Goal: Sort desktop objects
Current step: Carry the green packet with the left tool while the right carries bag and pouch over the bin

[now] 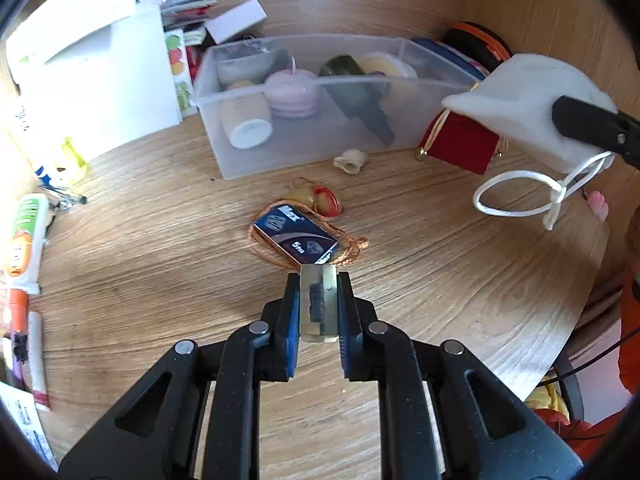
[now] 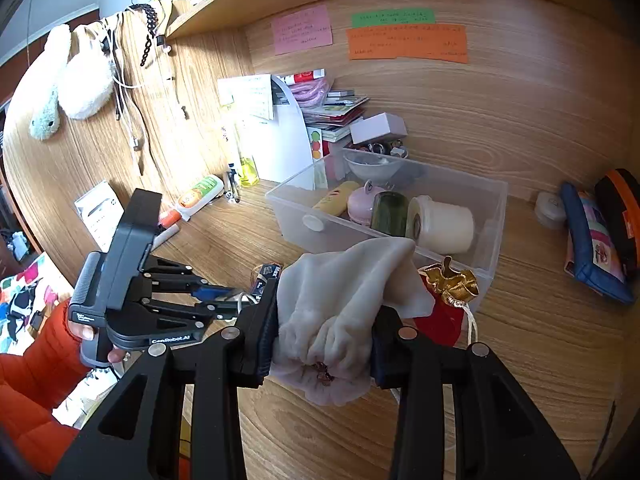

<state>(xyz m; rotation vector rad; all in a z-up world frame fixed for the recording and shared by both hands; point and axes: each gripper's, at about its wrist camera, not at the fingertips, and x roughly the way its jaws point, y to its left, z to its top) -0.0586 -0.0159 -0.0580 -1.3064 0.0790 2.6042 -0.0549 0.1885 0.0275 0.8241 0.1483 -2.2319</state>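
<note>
My left gripper [image 1: 319, 276] is shut on a small shiny metal block [image 1: 319, 304], held just above the desk near a dark blue box [image 1: 295, 233] lying on orange string. My right gripper [image 2: 326, 312] is shut on a white drawstring pouch [image 2: 352, 292], lifted above the desk; the pouch [image 1: 528, 108] and its cord loop [image 1: 516, 196] show at the right of the left wrist view. A clear plastic bin [image 1: 304, 148] holds a pink candle [image 1: 291, 90], a green bottle, a yellow tube and a white roll [image 2: 444, 220].
A red pouch with gold trim [image 1: 460, 142] stands by the bin's right end. A small shell [image 1: 351, 160] and a red-yellow charm [image 1: 320, 200] lie in front of the bin. White boxes, pens and tubes crowd the left [image 1: 24, 236]. Pencil cases [image 2: 596, 240] lie at the right.
</note>
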